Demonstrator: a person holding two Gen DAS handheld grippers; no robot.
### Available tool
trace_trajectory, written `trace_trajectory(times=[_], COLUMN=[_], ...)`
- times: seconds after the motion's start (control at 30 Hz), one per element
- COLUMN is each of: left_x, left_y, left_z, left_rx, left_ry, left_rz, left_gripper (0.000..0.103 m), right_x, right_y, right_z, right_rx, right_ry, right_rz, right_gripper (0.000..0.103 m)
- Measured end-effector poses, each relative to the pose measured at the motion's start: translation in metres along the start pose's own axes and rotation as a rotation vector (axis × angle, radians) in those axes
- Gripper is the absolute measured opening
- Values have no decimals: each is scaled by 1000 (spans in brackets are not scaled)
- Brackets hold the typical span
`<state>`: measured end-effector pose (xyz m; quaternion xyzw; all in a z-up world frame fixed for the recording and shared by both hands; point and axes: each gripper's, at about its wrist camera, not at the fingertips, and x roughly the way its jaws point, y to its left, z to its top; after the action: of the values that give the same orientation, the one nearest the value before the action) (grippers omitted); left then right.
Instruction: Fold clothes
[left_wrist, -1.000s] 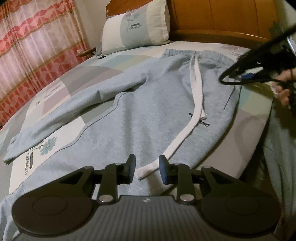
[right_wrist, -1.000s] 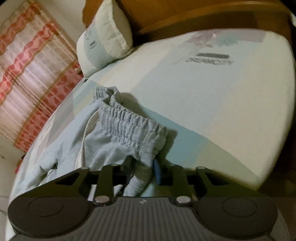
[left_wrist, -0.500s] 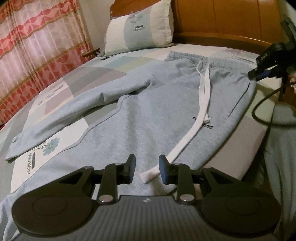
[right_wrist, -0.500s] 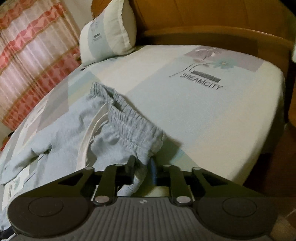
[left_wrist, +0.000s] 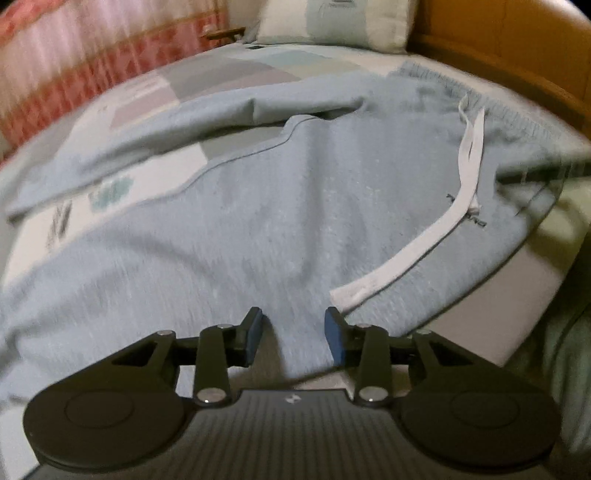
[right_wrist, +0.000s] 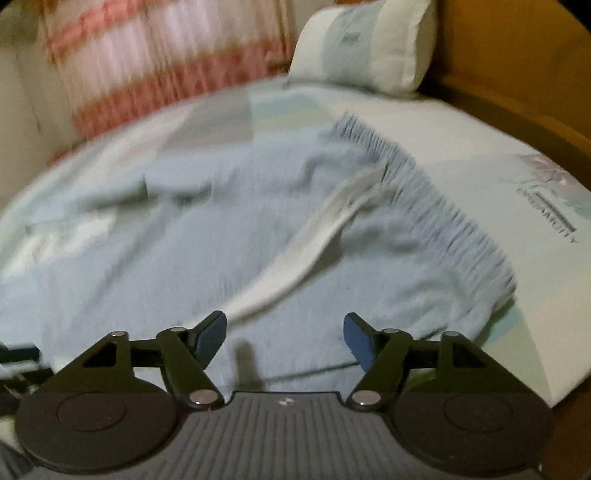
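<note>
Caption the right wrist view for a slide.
Right gripper, jaws opening with nothing between them, over grey sweatpants spread flat on the bed, white drawstring trailing across.

Both wrist cameras looked steeply down over the bed (left_wrist: 480, 332), close above it, facing its pillow (left_wrist: 332, 18). They shared the grey trousers (left_wrist: 258, 206) and the white drawstring (right_wrist: 314, 236).

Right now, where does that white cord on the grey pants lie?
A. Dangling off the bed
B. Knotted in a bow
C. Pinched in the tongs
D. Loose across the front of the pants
D: the white cord trails loose from the waistband across the grey pants, untied.
</note>
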<state>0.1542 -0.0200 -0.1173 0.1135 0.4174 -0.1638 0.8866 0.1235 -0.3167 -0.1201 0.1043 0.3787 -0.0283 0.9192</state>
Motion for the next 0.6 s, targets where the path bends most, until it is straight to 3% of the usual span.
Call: trace_trajectory(times=[0.07, 0.13, 0.27, 0.47, 0.6], left_x=[-3, -10, -37, -76, -92], left_y=[18, 31, 64, 138, 178], left_z=[-4, -5, -6, -19, -31], left_rx=[-94, -125, -114, -192, -206], left_ry=[21, 26, -2, -22, -20], left_rz=[-49, -42, 33, 148, 249], left_gripper=[41, 41, 43, 49, 50], right_x=[3, 5, 8, 15, 18], right_y=[3, 5, 8, 31, 34], right_z=[-4, -4, -6, -13, -13], right_rx=[-30, -30, -32, -162, -171], right_ry=[-1, 8, 10, 26, 29], right_rz=[3, 13, 7, -90, -113], right_gripper=[90, 95, 103, 103, 103])
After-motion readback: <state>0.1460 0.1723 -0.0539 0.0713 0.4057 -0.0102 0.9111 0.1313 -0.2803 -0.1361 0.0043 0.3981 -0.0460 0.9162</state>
